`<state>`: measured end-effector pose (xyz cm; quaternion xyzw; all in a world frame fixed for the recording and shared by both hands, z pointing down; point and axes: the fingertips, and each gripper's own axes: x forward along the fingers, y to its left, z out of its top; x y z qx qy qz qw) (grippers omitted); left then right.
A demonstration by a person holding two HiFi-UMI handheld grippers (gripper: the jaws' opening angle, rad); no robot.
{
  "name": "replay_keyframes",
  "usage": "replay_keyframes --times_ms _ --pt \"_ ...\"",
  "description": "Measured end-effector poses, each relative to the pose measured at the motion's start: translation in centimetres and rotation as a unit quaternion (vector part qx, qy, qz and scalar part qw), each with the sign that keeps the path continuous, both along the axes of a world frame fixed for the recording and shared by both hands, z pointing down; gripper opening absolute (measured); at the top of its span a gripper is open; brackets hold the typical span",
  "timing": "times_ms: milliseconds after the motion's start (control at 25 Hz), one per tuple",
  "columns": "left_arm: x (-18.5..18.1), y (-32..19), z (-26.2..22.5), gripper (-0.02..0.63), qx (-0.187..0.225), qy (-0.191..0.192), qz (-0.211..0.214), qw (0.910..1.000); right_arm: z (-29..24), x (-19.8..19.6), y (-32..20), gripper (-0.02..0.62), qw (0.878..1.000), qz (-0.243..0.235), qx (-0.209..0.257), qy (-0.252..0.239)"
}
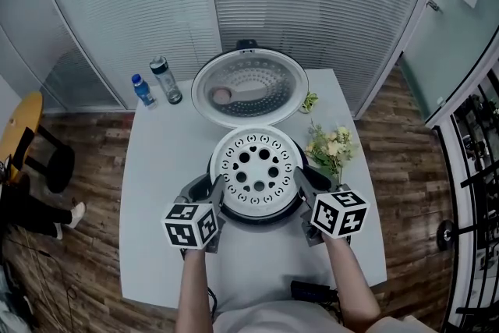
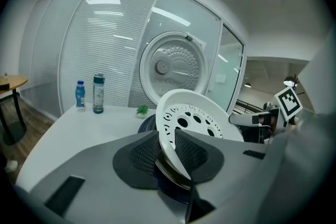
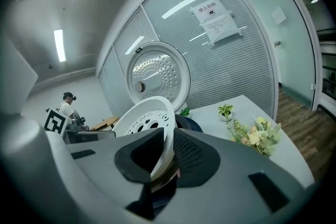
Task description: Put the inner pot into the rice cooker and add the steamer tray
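Observation:
A white perforated steamer tray (image 1: 256,168) rests over the dark rice cooker (image 1: 257,216) at the middle of the white table (image 1: 168,168). The cooker's lid (image 1: 249,86) stands open behind it. My left gripper (image 1: 212,187) is shut on the tray's left rim, and my right gripper (image 1: 302,179) is shut on its right rim. In the left gripper view the tray's (image 2: 194,118) edge runs between the pads of the gripper (image 2: 167,149), above the inner pot's metal rim (image 2: 170,173). In the right gripper view the tray's (image 3: 144,118) rim likewise sits in the gripper (image 3: 167,157).
A blue bottle (image 1: 143,90) and a clear bottle (image 1: 166,79) stand at the back left of the table. Flowers (image 1: 331,144) and a small plant (image 1: 310,100) lie right of the cooker. A black device (image 1: 312,292) sits at the front edge. A stool (image 1: 47,160) stands left of the table.

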<state>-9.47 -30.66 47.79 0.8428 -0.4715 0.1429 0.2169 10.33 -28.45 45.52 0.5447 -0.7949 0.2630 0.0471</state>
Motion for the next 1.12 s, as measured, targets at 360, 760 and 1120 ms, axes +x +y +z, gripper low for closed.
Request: replay_keyframes --times_ms 360,760,1120 --pt "0.2 -0.4 1.3 0.112 0.002 -0.053 0.004 0.9986 1.1 0.0 -0.7 0.066 0.998 0.006 0.011 0.067" --pt "0.4 -0.7 1.5 0.130 0.008 -0.081 0.001 0.9966 1.8 0.2 -0.9 0.067 0.994 0.017 0.008 0.106" --pt "0.8 -0.9 1.9 0.146 0.027 -0.130 0.008 0.9912 2.2 0.3 -0.9 0.071 0.992 0.018 0.008 0.123"
